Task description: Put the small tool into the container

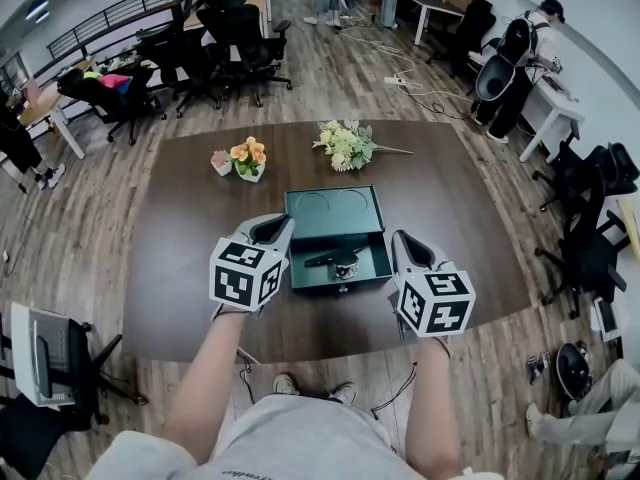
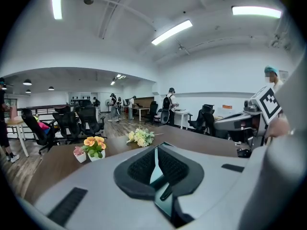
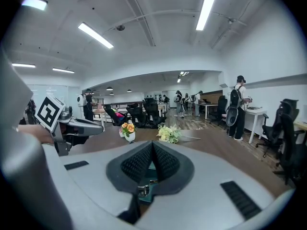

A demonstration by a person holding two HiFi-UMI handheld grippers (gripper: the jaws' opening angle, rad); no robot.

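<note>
An open green metal box (image 1: 372,230) sits at the middle of the dark table, lid tipped back. Inside it lies the small black tool (image 1: 330,258). My left gripper (image 1: 275,230) hovers just left of the box; its pads stand a thin slit apart with nothing between them. Through that slit in the left gripper view (image 2: 156,151) I see the green box (image 2: 154,174) and a dark strip, probably the tool (image 2: 166,191). My right gripper (image 1: 405,243) hovers at the box's right side. Its pads meet at the tips (image 3: 152,147), empty, with the box's latch (image 3: 142,189) below.
A potted orange flower (image 1: 248,158), a small pink pot (image 1: 221,161) and a pale bouquet (image 1: 345,145) lie on the table (image 1: 180,268) behind the box. Office chairs (image 1: 230,38) and desks stand beyond; people stand at the far right (image 1: 515,63).
</note>
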